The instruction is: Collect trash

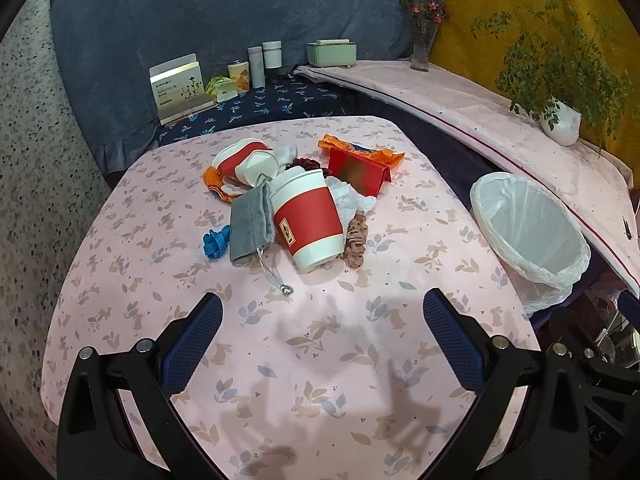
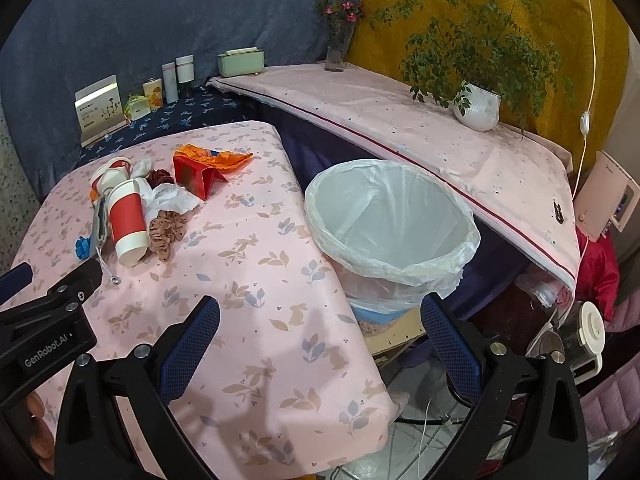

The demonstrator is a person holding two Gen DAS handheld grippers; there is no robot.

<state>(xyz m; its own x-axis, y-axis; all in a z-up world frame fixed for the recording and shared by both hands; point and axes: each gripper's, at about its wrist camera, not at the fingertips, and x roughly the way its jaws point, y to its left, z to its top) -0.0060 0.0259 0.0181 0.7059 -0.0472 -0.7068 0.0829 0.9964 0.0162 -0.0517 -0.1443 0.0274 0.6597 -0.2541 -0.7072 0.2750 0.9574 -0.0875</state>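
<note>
A pile of items lies on the pink table (image 1: 280, 360): a red-and-white paper cup (image 1: 306, 220) on its side, a second cup (image 1: 244, 160) behind it, crumpled white paper (image 1: 352, 198), a red folded card (image 1: 358, 170), an orange wrapper (image 1: 360, 148), a grey pouch (image 1: 250, 224), a blue clip (image 1: 214, 242) and a brown scrunchie (image 1: 356, 242). A bin with a white liner (image 2: 388, 224) stands at the table's right side. My left gripper (image 1: 322, 336) is open and empty, short of the pile. My right gripper (image 2: 320, 340) is open and empty over the table's right edge, near the bin.
A long pink-covered shelf (image 2: 400, 120) runs behind the bin, with a potted plant (image 2: 478, 106), a flower vase (image 2: 338, 50) and a green box (image 2: 240, 60). Jars and a card stand (image 1: 180, 88) sit on the dark blue cloth behind the table. The left gripper's body (image 2: 48, 320) shows at the left.
</note>
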